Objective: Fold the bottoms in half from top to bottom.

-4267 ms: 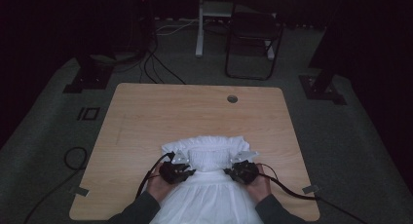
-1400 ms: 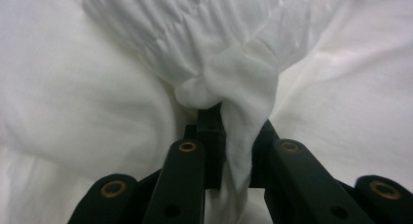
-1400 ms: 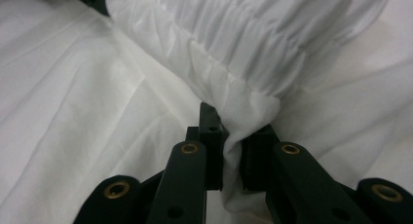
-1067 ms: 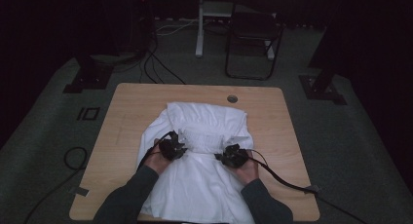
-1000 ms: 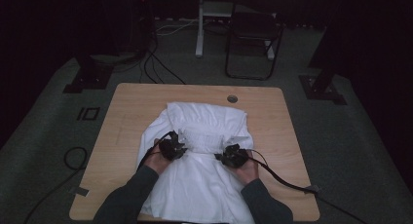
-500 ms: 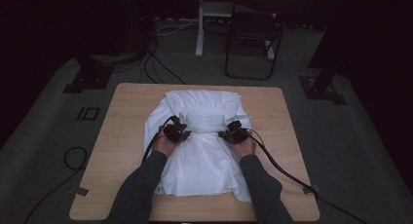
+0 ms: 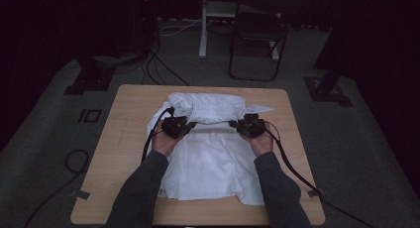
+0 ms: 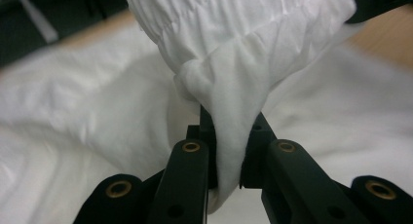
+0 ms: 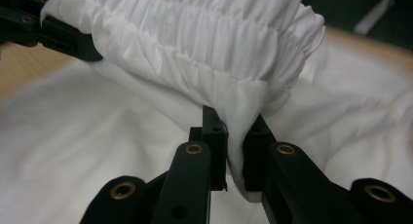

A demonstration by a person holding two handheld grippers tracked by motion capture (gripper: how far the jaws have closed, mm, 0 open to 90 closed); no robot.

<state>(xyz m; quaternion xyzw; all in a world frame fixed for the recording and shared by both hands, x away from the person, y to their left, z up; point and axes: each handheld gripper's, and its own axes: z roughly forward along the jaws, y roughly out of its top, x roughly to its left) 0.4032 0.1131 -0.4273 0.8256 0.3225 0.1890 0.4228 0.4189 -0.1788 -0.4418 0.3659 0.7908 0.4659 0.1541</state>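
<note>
Forearms reach in from the near edge of the table (image 7: 119, 153), where a white garment (image 7: 208, 163) lies spread across its middle. Farther in, the left gripper (image 8: 229, 158) is clamped on a bunched pinch of its elastic, gathered band (image 7: 215, 109), and the right gripper (image 9: 234, 153) is clamped on the same band at the other end, holding it lifted and stretched between them. Each bite is thin, so the risk, I judge, is cloth slipping from one pair of jaws if the pull grows uneven, dropping that side. Beyond the table stands a chair (image 7: 257, 37).
</note>
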